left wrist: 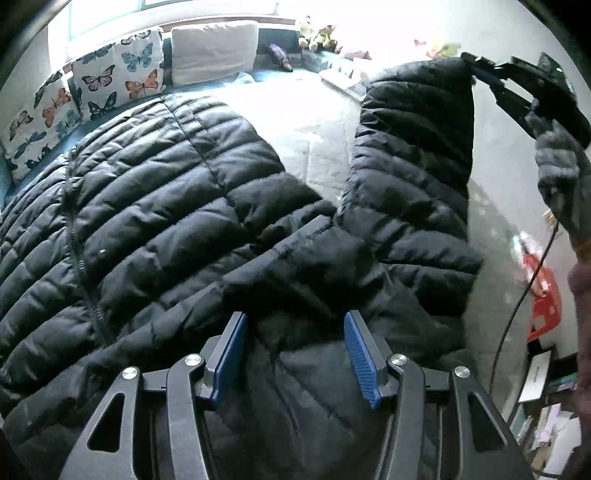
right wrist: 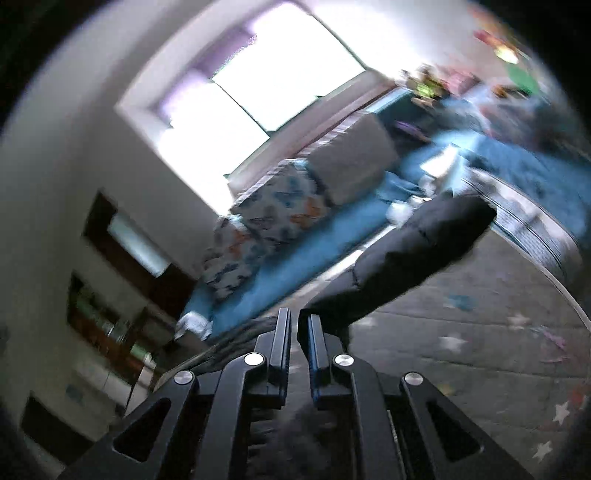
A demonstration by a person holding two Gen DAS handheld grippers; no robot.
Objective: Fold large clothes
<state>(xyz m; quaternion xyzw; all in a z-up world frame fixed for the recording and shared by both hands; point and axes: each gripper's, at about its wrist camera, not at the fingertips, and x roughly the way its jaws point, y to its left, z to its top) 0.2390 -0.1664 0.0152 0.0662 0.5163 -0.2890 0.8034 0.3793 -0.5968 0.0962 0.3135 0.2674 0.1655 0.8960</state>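
A black quilted puffer jacket [left wrist: 147, 206] lies spread front-up on a pale cover [left wrist: 317, 122], its zipper running down the left. My left gripper [left wrist: 295, 321] hovers open over the shoulder area, and its blue pads [left wrist: 231, 354] stand clear of the fabric. One sleeve [left wrist: 413, 147] is raised upright at the right. Its cuff is pinched in my right gripper [left wrist: 476, 70], which a gloved hand [left wrist: 557, 158] holds. In the blurred right wrist view the right gripper [right wrist: 297, 314] is nearly shut and the black sleeve [right wrist: 417, 251] runs up and right from its fingers.
Butterfly-print pillows [left wrist: 118, 77] and a plain cushion [left wrist: 214, 51] line the far edge under a bright window [right wrist: 266, 74]. Plush toys [left wrist: 317, 35] sit at the back. A red stool [left wrist: 543, 295] and a dark cable [left wrist: 517, 306] are at the right.
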